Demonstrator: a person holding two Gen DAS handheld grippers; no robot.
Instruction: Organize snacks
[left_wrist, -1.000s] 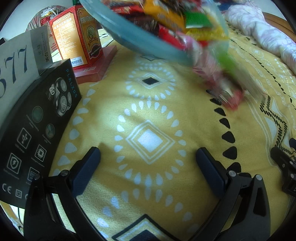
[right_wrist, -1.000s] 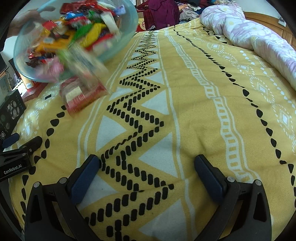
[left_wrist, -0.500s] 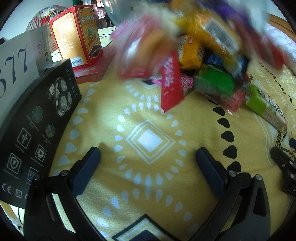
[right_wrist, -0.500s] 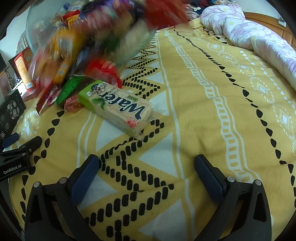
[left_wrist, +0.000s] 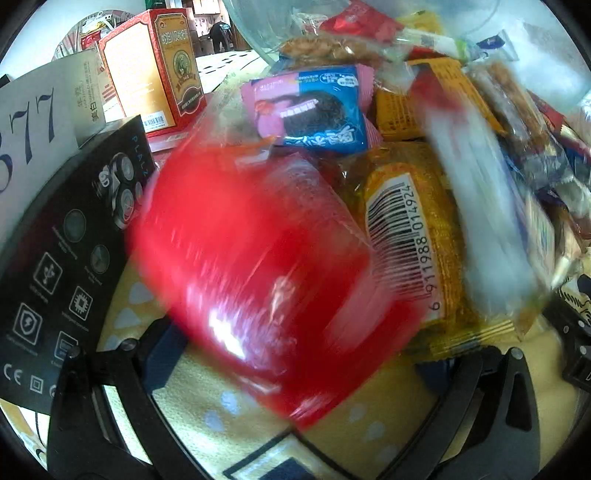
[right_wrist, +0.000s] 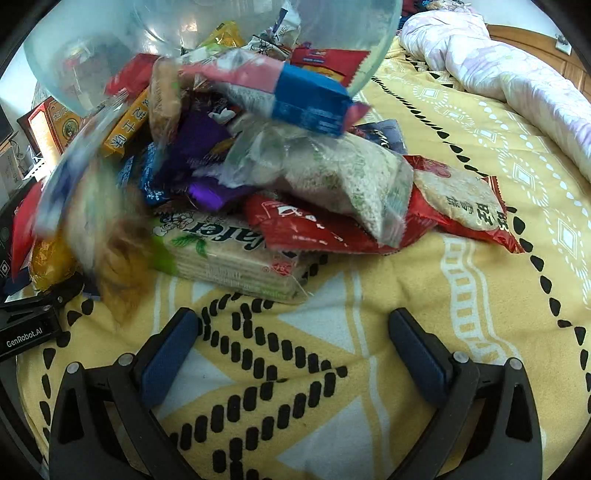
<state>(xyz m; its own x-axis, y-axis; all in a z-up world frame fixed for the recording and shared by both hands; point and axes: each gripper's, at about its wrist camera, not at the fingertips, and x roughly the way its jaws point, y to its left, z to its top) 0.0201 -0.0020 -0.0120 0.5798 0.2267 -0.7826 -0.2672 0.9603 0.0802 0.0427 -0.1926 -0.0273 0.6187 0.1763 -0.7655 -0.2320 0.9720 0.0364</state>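
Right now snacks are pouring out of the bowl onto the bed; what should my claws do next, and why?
Probably hold both claws put for a moment. The bowl is tipped above the pile with packets blurred in mid-fall, and a red packet is tumbling onto the open left claw. The right claw is open and clear.

Home bedroom: yellow patterned bedspread (right_wrist: 461, 280) covers bed, rumpled floral quilt (right_wrist: 498, 81) near wooden headboard (right_wrist: 535, 40), product boxes (left_wrist: 155, 66) stacked at bedside.
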